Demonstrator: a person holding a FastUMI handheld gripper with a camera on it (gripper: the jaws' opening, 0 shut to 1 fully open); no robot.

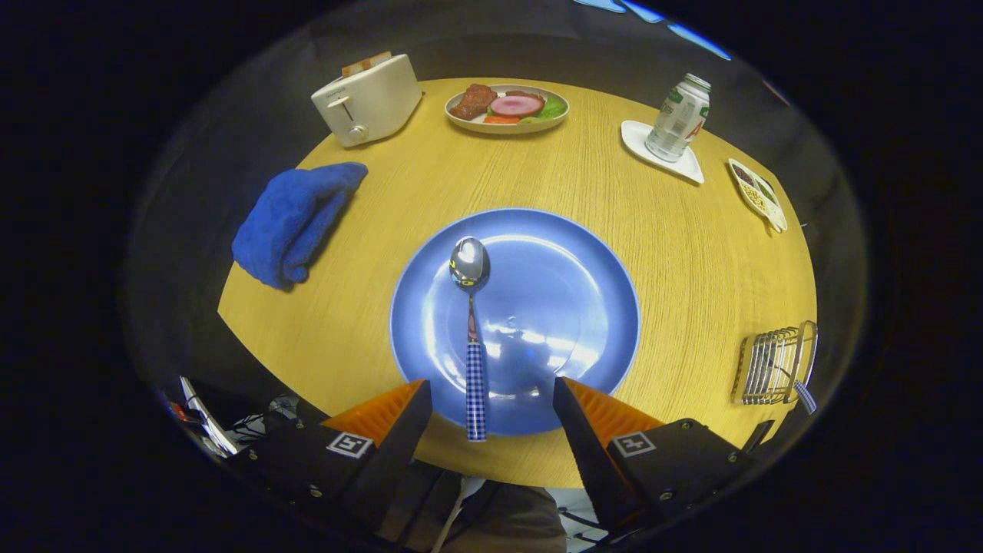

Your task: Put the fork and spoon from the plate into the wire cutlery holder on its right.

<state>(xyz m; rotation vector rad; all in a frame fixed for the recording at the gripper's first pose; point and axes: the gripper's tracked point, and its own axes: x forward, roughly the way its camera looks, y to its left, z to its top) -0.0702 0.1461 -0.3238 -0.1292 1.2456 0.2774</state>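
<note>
A spoon (471, 338) with a blue-checked handle lies on the blue plate (568, 299), bowl pointing away from me and handle end over the plate's near rim. My gripper (491, 399) hangs open above the near rim, its orange-and-black fingers (407, 418) on either side of the spoon handle without touching it. The wire cutlery holder (772, 365) lies at the table's right edge, to the right of the plate, with a blue-checked handle (804, 396) poking out at its near end.
On the round wooden table (676, 253) beyond the plate: a blue cloth (296, 223) at left, a white toaster (367, 100), a dish of food (507, 107), a can (678, 117) on a white coaster, and a small divided dish (758, 193) at right.
</note>
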